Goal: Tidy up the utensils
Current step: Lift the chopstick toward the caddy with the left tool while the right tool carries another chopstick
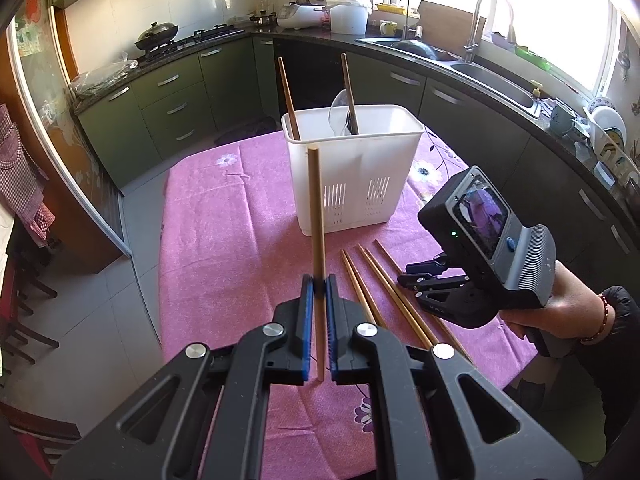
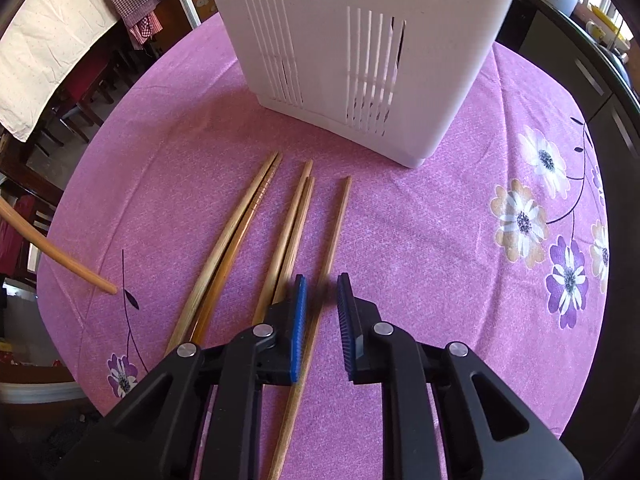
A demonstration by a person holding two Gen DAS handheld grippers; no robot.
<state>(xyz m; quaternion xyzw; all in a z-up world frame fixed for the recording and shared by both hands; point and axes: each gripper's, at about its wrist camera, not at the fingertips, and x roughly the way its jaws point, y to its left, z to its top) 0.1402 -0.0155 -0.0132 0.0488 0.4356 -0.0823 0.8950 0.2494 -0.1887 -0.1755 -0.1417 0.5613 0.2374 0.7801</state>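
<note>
The surface [image 1: 224, 240], covered with a pink flowered cloth, carries a white slotted utensil holder [image 1: 352, 172] already containing two chopsticks and a spoon, with five loose chopsticks [image 2: 288, 232] lying side by side on the cloth just in front of it. The left claw [image 1: 319, 312] is clamped on one upright chopstick [image 1: 316, 216] near its lower end; the right claw [image 2: 322, 320] stands narrowly apart, straddling the rightmost chopstick [image 2: 332, 236] without visibly pressing on it. Chopsticks are light, stiff, smooth and prone to roll; grip across the shaft, well in from the tip.
</note>
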